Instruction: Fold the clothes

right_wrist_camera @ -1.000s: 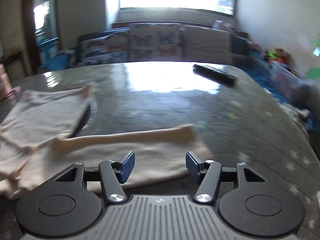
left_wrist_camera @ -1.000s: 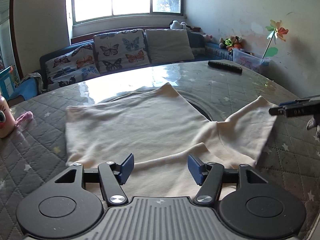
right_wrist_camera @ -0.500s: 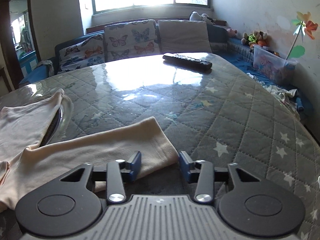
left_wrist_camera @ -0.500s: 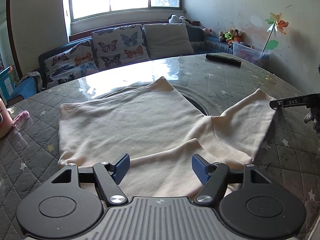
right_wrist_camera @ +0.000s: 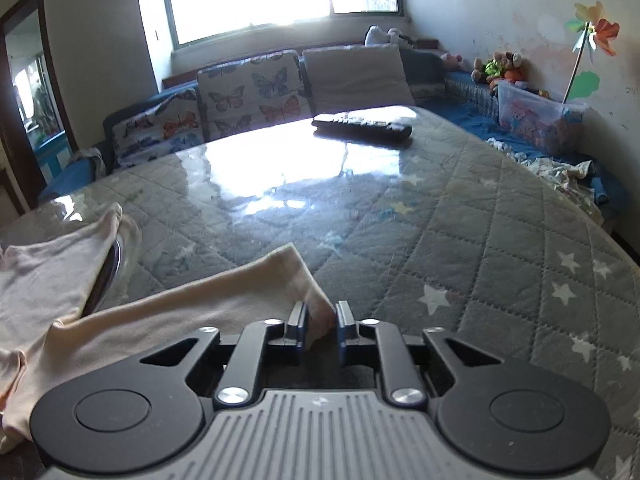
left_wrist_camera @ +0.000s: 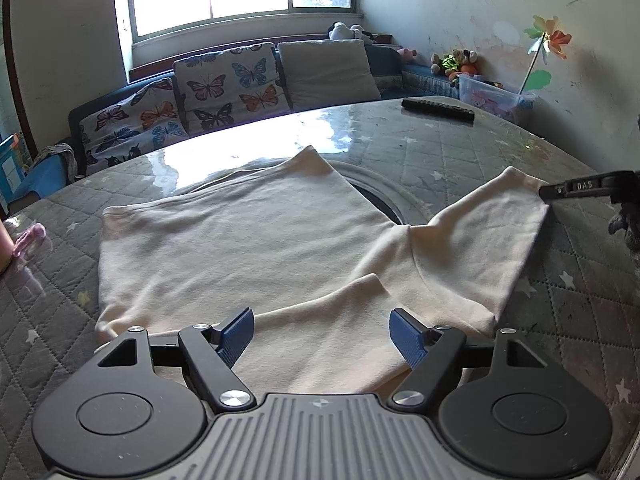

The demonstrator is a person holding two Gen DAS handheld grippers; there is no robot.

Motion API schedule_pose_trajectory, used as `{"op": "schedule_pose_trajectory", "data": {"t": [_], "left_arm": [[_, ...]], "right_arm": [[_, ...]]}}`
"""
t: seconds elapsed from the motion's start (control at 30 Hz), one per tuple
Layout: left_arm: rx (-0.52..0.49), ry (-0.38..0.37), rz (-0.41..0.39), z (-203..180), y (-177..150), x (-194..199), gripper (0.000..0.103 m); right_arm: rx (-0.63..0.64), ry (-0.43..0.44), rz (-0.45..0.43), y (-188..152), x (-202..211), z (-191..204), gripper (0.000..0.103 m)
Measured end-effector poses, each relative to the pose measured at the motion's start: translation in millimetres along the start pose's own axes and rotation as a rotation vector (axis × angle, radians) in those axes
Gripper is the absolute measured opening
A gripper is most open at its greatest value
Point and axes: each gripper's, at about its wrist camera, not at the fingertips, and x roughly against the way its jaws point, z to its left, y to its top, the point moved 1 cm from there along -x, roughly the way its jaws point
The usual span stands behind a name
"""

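Note:
A cream long-sleeved shirt (left_wrist_camera: pixel 248 240) lies spread on the quilted, glass-topped table (left_wrist_camera: pixel 580 300). My left gripper (left_wrist_camera: pixel 322 330) hovers over its near folded sleeve, blue pads wide apart and still opening, cloth below them but not pinched. The other sleeve (left_wrist_camera: pixel 488 232) stretches to the right, where the tip of my right gripper (left_wrist_camera: pixel 580 190) meets its cuff. In the right wrist view, my right gripper (right_wrist_camera: pixel 321 320) is shut on the cuff corner of that sleeve (right_wrist_camera: pixel 200 308). The shirt's body (right_wrist_camera: pixel 48 264) lies to the left.
A black remote (left_wrist_camera: pixel 438 109) rests at the table's far side. A dark round ring (left_wrist_camera: pixel 380 200) is set in the table's middle, partly under the shirt. A pink object (left_wrist_camera: pixel 28 238) sits at the left edge. A sofa (left_wrist_camera: pixel 224 88) and toy box (left_wrist_camera: pixel 496 98) lie beyond.
The right gripper's jaws came together on the sleeve's cuff corner. The left gripper's jaws spread wider above the near sleeve.

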Motion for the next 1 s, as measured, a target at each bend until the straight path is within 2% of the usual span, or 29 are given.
{"op": "schedule_pose_trajectory", "data": {"t": [0.23, 0.47, 0.77, 1.0], "left_arm": [[-0.016, -0.017, 0.009, -6.4, -1.8, -8.9, 0.079], [0.000, -0.019, -0.016, 3.8, -5.0, -0.5, 0.079], [0.084, 0.072, -0.083, 55.0, -21.0, 40.3, 0.080], [0.158, 0.148, -0.106, 93.9, -45.3, 66.8, 0.080]], "right_arm": [[0.018, 0.055, -0.079, 22.4, 27.1, 16.2, 0.005], [0.120, 0.186, -0.149, 48.7, 62.0, 68.7, 0.005], [0.299, 0.363, -0.190, 60.2, 86.8, 165.5, 0.004], [0.394, 0.471, -0.164, 51.1, 83.3, 235.0, 0.004]]}}
